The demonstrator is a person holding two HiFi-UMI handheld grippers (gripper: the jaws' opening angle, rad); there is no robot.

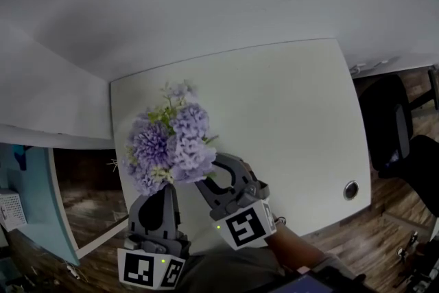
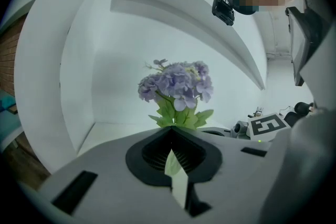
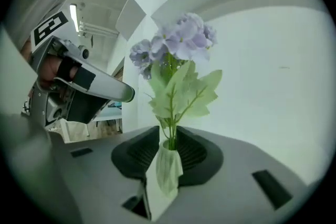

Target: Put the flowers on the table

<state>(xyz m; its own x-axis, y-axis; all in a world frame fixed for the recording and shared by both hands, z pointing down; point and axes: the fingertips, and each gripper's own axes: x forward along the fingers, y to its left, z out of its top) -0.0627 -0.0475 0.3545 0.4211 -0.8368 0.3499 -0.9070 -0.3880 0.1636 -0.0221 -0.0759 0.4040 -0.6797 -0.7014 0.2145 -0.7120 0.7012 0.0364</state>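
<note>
Purple flowers are standing upright in the lower left of the head view, over the left half of the white table. From above, the blooms are hiding their own stem; only the two gripper views are showing it, wrapped in pale green. The left gripper is clamping its fingers on that wrap, and the right gripper is pressing its fingers on it from both sides.

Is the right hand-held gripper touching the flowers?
Touching. The right gripper view shows the right hand-held gripper closed on the wrapped stem of the flowers.
</note>
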